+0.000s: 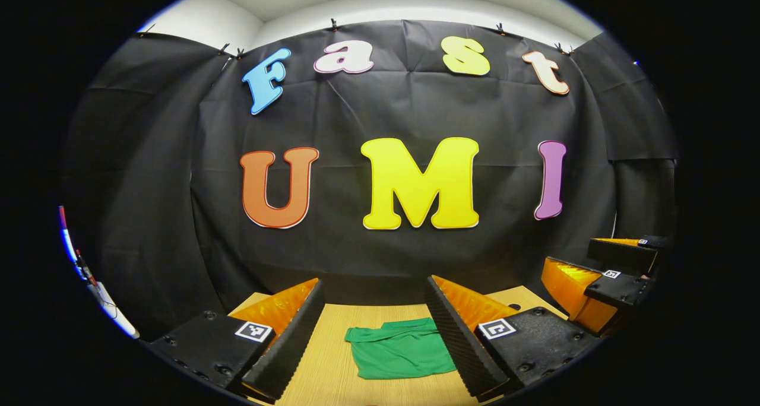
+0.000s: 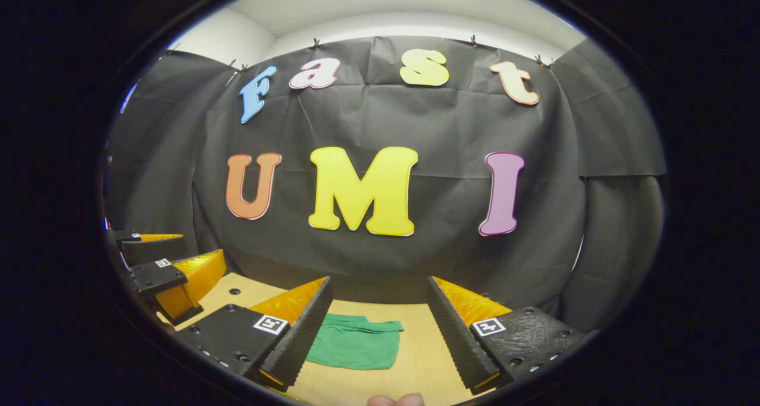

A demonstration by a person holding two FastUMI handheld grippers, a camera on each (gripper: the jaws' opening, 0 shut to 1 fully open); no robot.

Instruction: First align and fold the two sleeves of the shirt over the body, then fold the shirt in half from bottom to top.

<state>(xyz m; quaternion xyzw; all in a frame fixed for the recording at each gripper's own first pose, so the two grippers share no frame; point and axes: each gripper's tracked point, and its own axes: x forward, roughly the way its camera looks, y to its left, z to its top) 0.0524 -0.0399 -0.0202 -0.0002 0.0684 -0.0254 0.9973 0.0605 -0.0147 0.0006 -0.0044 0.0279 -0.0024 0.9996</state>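
Observation:
A green shirt (image 1: 399,349) lies folded into a small bundle on the wooden table (image 1: 323,364). In the left gripper view it rests between and beyond the fingers of my left gripper (image 1: 375,341), which is open and raised above it, holding nothing. In the right gripper view the same shirt (image 2: 354,342) sits left of centre, partly behind the left finger of my right gripper (image 2: 380,329), also open and empty. The right gripper (image 1: 599,287) appears at the right edge of the left gripper view, and the left gripper (image 2: 169,272) at the left edge of the right gripper view.
The black cloth wall (image 1: 409,115) stands close behind the table's far edge. Small dark holes (image 2: 230,291) dot the tabletop. A fingertip (image 2: 395,400) pokes in at the bottom of the right gripper view. Bare wood surrounds the shirt.

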